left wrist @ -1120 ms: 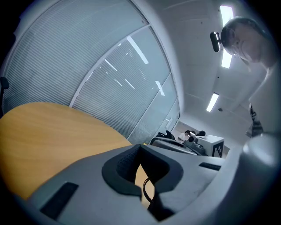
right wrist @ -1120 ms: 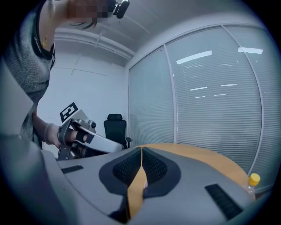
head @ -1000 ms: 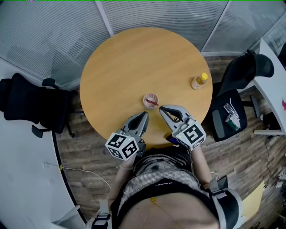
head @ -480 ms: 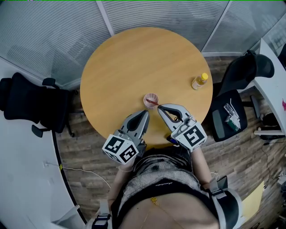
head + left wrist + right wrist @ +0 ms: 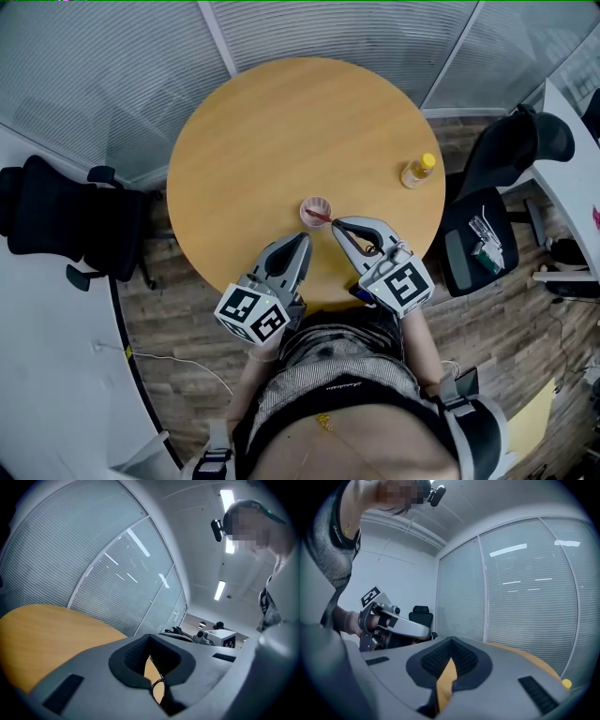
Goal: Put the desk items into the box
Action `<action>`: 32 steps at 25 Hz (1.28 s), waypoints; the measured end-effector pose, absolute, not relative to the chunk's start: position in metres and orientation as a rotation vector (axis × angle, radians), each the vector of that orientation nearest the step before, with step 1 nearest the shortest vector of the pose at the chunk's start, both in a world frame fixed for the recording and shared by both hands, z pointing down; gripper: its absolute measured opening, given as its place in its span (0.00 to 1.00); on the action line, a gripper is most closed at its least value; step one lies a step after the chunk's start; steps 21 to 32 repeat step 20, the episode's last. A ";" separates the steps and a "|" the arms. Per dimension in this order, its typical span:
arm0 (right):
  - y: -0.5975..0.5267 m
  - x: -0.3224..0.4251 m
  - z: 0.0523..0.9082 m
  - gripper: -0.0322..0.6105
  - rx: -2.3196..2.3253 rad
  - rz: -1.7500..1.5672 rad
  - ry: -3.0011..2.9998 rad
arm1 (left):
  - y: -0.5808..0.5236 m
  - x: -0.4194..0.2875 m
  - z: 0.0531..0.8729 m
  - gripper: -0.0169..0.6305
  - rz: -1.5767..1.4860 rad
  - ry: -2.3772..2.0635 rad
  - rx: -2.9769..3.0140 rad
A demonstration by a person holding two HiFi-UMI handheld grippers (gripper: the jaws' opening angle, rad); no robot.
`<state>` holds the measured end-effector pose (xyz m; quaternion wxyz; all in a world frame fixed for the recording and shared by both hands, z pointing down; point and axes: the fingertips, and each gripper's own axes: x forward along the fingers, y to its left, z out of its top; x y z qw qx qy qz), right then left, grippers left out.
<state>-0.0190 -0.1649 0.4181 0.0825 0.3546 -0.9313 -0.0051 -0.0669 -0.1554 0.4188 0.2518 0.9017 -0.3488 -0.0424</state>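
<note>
So, nearest the body: left gripper (image 5: 303, 241) and right gripper (image 5: 337, 225) hang over the near edge of the round table (image 5: 281, 131), pointing away from the person. Both have jaws pressed together on nothing; each gripper view shows tips meeting, with only tabletop through the gap. Just past them sits a small cup (image 5: 316, 208). A red stick (image 5: 324, 217) lies across its rim, long axis running down-right toward the right gripper's tip. Contact there unclear. Only the head view shows the cup. Further right, near the table edge, a yellow-capped bottle (image 5: 418, 171) stands upright, label too small to read. The right gripper view catches just its cap, plus the left gripper in a hand (image 5: 347, 620). Black chair (image 5: 56, 220) off to the left, blinds (image 5: 356, 28) behind.
</note>
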 end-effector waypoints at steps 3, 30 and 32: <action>-0.166 -0.018 0.420 0.08 1.068 0.004 -2.773 | -0.156 -0.068 0.421 0.03 -0.111 -0.949 2.447; -0.170 -0.015 0.425 0.08 1.085 0.028 -2.736 | -0.157 -0.065 0.424 0.03 -0.102 -0.930 2.447; -0.170 -0.015 0.425 0.08 1.085 0.028 -2.736 | -0.157 -0.065 0.424 0.03 -0.102 -0.930 2.447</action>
